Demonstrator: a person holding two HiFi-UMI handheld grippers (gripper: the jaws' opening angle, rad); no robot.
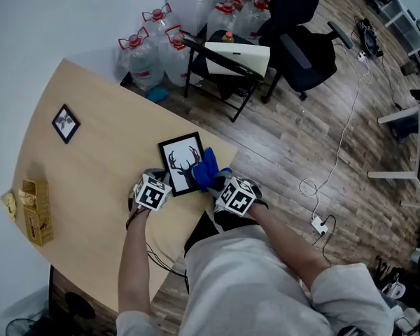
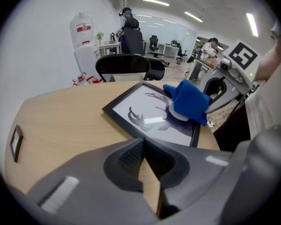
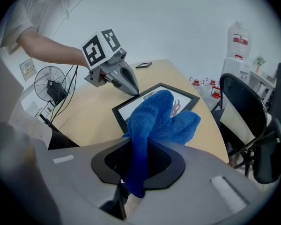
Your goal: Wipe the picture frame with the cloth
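The right gripper (image 3: 139,159) is clamped on the blue cloth (image 1: 208,169), which rests on the picture frame (image 1: 176,158) lying flat on the table (image 1: 91,187). The left gripper (image 2: 145,150), its jaws together and empty, is at the frame's edge. The wiping seems to be under way, with much of the glass left.

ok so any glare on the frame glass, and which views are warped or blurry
Left gripper view: one white strip of glare on the picture frame glass, strong fisheye with black corners, its own fingers soft up close. Right gripper view: same fisheye, blue cloth fairly sharp, no glare visible. Head view: even light, milder bending, no glare visible.
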